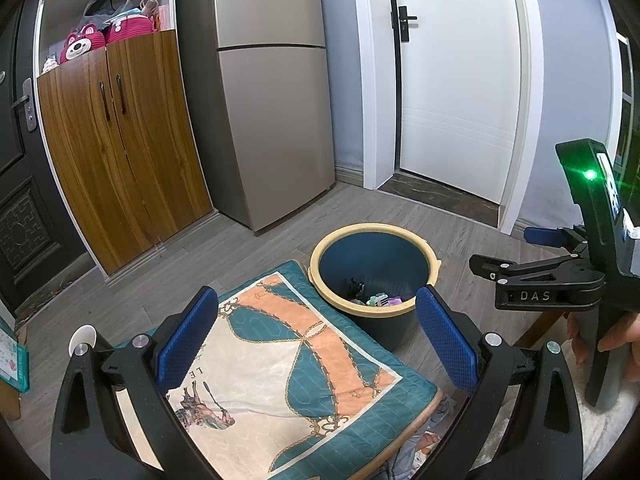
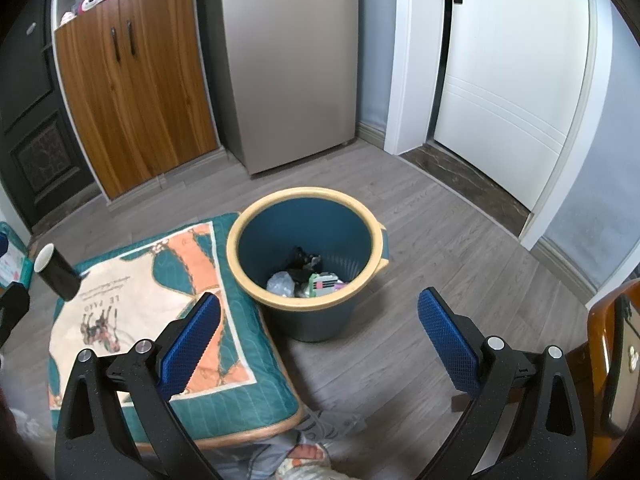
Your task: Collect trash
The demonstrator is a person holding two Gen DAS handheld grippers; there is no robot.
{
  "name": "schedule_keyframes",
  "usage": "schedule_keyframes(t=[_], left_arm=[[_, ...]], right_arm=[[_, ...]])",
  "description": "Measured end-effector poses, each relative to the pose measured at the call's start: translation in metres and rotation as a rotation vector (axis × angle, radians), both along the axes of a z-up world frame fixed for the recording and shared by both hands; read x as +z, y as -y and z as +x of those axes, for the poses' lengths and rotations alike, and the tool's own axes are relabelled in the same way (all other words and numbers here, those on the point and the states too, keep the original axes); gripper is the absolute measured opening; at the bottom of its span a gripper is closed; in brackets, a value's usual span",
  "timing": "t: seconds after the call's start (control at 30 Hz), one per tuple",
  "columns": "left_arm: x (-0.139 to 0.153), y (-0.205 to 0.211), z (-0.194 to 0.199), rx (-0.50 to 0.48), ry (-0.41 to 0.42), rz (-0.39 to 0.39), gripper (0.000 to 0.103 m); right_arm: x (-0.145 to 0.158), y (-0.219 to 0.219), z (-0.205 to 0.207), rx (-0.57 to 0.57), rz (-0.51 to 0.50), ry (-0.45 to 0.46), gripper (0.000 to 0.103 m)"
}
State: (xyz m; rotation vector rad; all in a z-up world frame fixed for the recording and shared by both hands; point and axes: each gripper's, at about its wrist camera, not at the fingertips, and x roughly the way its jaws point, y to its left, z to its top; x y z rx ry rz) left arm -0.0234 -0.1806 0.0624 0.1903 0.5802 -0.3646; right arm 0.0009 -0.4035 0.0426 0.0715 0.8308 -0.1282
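A dark blue trash bin [image 1: 400, 332] with a cream rim stands on the floor and holds several pieces of trash [image 2: 308, 278]. It also shows in the right wrist view [image 2: 320, 324]. My left gripper [image 1: 316, 340] is open and empty above a patterned cushion [image 1: 280, 364], left of the bin. My right gripper [image 2: 320, 340] is open and empty just in front of the bin; it also shows at the right of the left wrist view [image 1: 520, 254]. A black cup with a white inside [image 2: 56, 272] stands at the cushion's left edge.
The cushion [image 2: 132, 292] lies on a low stool beside the bin. A wooden cabinet [image 1: 120, 152], a grey fridge [image 1: 272, 100] and a white door [image 1: 456, 80] stand behind. A wooden chair [image 2: 608, 344] is at the right. Grey wood floor [image 2: 440, 240] surrounds the bin.
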Motion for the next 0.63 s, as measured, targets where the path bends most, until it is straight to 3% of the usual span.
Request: schedule_keyframes(t=[0.4, 0.63], left_arm=[[-0.001, 0.000, 0.002, -0.002, -0.010, -0.008, 0.097], [-0.002, -0.005, 0.005, 0.027, -0.070, -0.008, 0.097]], right_arm=[[-0.003, -0.001, 0.003, 0.007, -0.014, -0.018, 0.098], [-0.013, -0.003, 0.011, -0.011, -0.021, -0.078, 0.098]])
